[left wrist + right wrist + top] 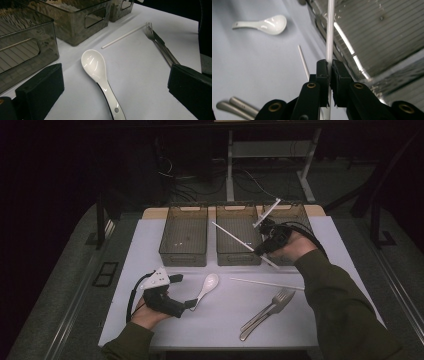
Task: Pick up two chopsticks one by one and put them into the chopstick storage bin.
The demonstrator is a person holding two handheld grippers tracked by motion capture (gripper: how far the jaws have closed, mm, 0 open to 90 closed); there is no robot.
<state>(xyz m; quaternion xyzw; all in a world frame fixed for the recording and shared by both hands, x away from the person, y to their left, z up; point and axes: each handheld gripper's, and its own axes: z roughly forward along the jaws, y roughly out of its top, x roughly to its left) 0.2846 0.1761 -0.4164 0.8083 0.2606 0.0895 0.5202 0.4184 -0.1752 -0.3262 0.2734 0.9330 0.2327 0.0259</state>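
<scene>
My right gripper [261, 251] [329, 67] is shut on a thin white stick [235, 239] [330, 30], held slanted above the front of the middle bin [239, 257] and the right bin [295, 215]. A second white stick [267, 212] leans up out of the right bin. My left gripper [186, 291] [113, 82] rests low on the table and is open, its jaws on either side of the handle of a white ceramic spoon [209, 282] [93, 62] without touching it. The spoon [265, 24] lies flat, bowl pointing to the bins.
Three dark see-through bins stand in a row at the back; the left bin [183, 255] [25, 55] looks empty. Another white stick [265, 283] [122, 37] [303, 61] lies on the white mat, with a metal fork [265, 312] [162, 47] in front of it.
</scene>
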